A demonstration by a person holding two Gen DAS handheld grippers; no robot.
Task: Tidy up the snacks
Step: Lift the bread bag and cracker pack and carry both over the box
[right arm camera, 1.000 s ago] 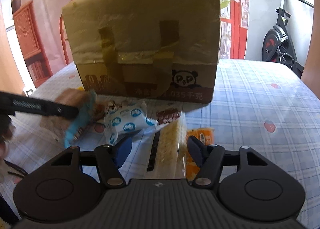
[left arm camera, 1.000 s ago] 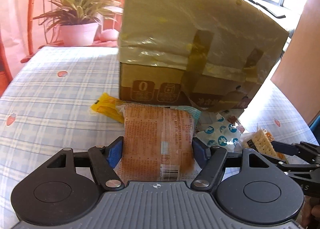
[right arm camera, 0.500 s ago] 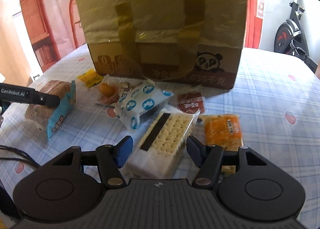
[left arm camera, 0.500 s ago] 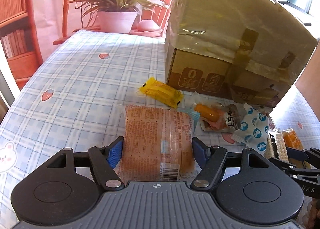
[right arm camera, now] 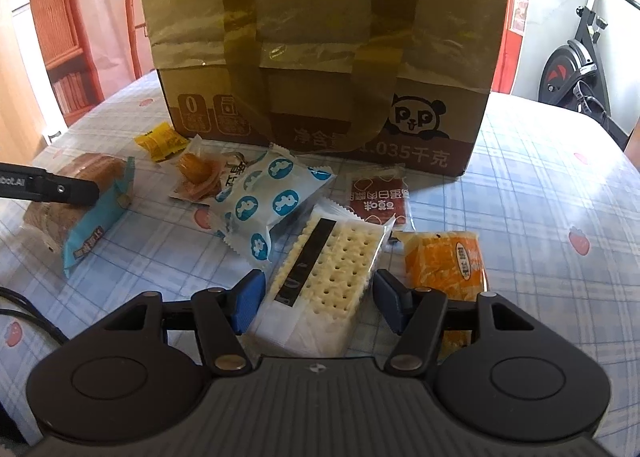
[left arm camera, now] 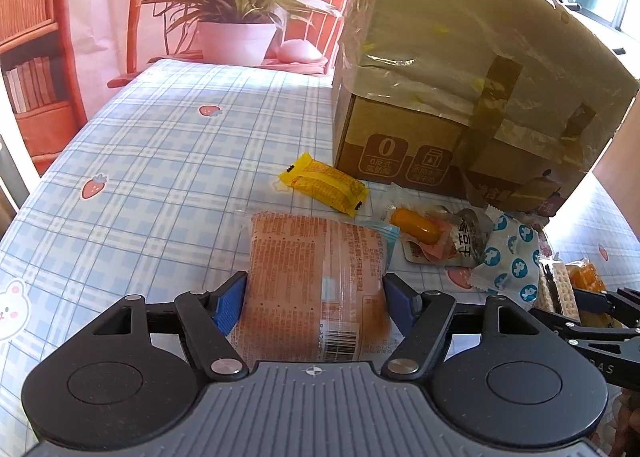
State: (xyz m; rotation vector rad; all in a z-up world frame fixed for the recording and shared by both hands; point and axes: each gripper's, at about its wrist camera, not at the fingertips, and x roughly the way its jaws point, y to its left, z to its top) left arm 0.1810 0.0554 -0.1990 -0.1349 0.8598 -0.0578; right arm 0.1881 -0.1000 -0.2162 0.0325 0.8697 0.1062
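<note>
My left gripper (left arm camera: 314, 299) is shut on a brown bread pack (left arm camera: 316, 281) with a blue end; the pack also shows in the right wrist view (right arm camera: 80, 209), low over the table. My right gripper (right arm camera: 318, 299) straddles a clear cracker pack (right arm camera: 324, 277) lying on the tablecloth; its blue pads stand just off the pack's sides. A taped cardboard box (right arm camera: 320, 57) stands behind the snacks. A white-and-blue pouch (right arm camera: 268, 205), a yellow candy pack (left arm camera: 324, 183), an orange snack (right arm camera: 444, 261), a red packet (right arm camera: 380, 201) and a sausage pack (left arm camera: 432, 235) lie loose.
The table (left arm camera: 160, 161) has a blue plaid cloth with strawberry prints. A potted plant (left arm camera: 236, 25) and a red chair stand beyond its far edge. An exercise bike (right arm camera: 576, 57) stands at the right. A black cable (right arm camera: 24, 317) lies at the near left.
Both grippers have pulled back from the box. The left carried the bread pack back and left. The right lowered the cracker pack to the table and widened its jaws.
</note>
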